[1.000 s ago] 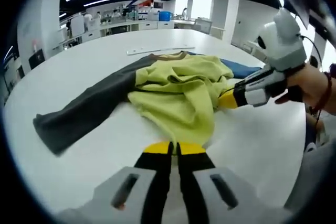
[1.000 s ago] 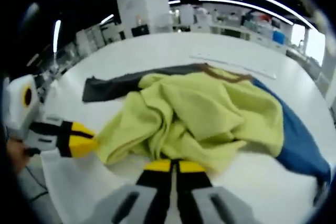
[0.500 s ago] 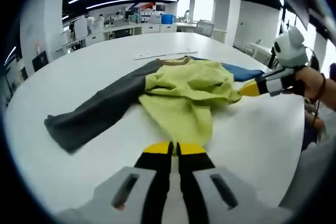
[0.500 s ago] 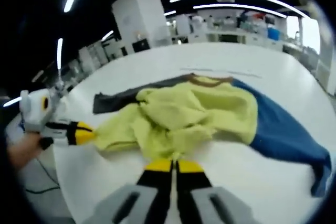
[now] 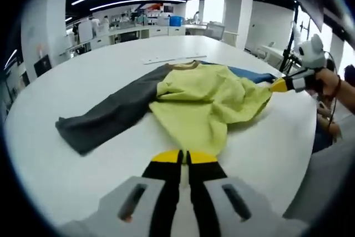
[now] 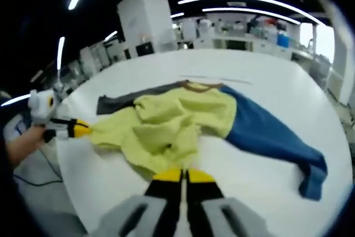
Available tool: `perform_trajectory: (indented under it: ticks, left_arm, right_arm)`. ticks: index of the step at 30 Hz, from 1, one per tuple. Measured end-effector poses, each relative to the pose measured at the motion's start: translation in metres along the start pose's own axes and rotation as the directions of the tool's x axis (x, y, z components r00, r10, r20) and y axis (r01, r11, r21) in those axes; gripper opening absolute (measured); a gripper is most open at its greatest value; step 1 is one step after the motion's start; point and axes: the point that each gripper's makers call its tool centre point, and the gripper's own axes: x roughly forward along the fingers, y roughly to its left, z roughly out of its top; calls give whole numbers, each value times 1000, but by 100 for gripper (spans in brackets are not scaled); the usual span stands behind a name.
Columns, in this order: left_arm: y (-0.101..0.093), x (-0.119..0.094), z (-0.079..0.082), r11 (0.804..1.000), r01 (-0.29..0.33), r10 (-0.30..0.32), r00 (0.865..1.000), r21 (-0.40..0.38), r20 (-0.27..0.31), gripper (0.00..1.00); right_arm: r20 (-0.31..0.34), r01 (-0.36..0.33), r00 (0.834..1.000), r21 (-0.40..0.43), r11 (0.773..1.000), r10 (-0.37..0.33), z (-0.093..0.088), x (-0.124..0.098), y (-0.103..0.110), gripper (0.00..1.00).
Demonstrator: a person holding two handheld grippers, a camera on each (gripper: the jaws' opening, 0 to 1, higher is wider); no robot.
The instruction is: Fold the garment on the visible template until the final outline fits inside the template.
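Now the garment [image 5: 205, 101] lies spread across the round white worktop [image 5: 83, 81], a soft, rumpled yellow body with a brown collar at the far end. The left gripper view picks out its dark grey sleeve [image 5: 105, 117] running long and flat to the left; the right gripper view gives the whole blue sleeve [image 6: 272, 137] trailing to the right. The left tool [image 5: 184, 156] has its 2 yellow-tipped jaws pressed together at the yellow hem; whether cloth sits between them, I cannot tell. The right tool [image 6: 182, 176] shows the same at its edge, grip unclear. A pale strip [image 5: 169, 57] lies beyond the collar.
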Motion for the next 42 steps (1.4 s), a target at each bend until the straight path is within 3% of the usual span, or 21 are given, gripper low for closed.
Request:
perform_trajectory:
  ticks: [3, 5, 9, 15, 19, 26, 35, 42]
  left_arm:
    - [3, -7, -5, 1000, 3, -3, 1000, -16, -3, 1]
    - [1, -13, -7, 1000, 3, -3, 1000, -31, 2, 1]
    - [-1, -22, -11, 999, 6, -6, 1000, -43, -1, 1]
    - [-6, -36, -17, 999, 15, -15, 1000, -50, -3, 1]
    - [-13, -46, -16, 996, 37, -35, 999, -83, 25, 1]
    - [-17, -57, -31, 995, 31, -31, 1000, -99, 0, 1]
    - [-20, -61, -50, 995, 15, -21, 998, -94, -54, 1]
    - [-24, -62, -67, 998, 23, -29, 992, -55, -121, 1]
  right_arm:
    - [8, 5, 1000, 11, 1000, -5, -3, -13, -6, 0]
    - [30, -10, 1000, 65, 998, 9, -4, -21, -8, 0]
    - [34, 5, 999, 50, 999, -6, -11, -36, -16, 0]
    - [28, -4, 1000, 88, 996, 2, -25, -55, -15, 0]
    - [44, -14, 999, 113, 994, 9, -30, -66, -12, 0]
    - [35, 2, 999, 188, 982, -9, -50, -80, -10, 0]
    - [11, 23, 1000, 228, 973, -26, -78, -92, -9, 0]
    - [-36, 61, 998, 193, 979, -55, -104, -92, -4, 0]
